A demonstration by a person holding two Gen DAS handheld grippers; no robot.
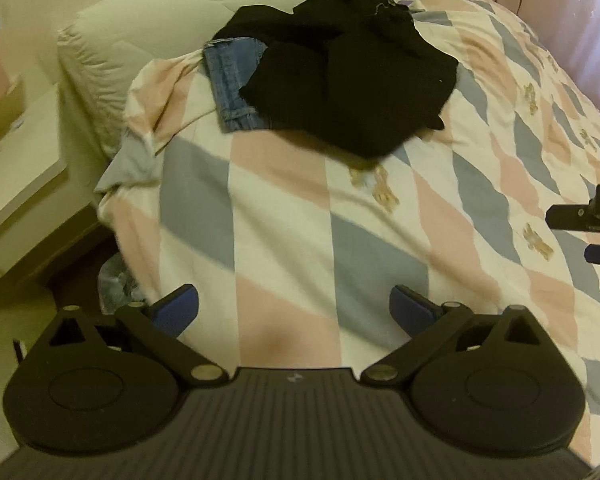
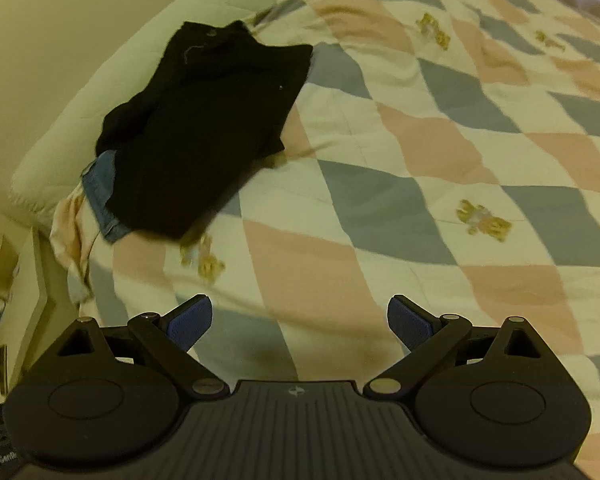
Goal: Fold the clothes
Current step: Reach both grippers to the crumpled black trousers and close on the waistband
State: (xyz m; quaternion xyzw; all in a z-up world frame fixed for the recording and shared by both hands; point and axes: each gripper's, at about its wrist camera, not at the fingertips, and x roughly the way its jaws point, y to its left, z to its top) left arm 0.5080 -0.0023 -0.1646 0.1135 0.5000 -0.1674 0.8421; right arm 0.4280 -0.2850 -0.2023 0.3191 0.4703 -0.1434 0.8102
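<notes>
Black garment [image 1: 340,68] is lying over denim [image 1: 230,80] on quilt [image 1: 284,220]. Left gripper [image 1: 294,306], right gripper [image 2: 299,320] are being held spread, empty; 2 hem corners should be pinched first.

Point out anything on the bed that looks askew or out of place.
The black garment lies skewed across the folded denim piece, covering most of it, its upper part rumpled rather than flat. The checked quilt is bunched and hanging at the bed's left corner. Both the left gripper and right gripper are open and empty.
</notes>
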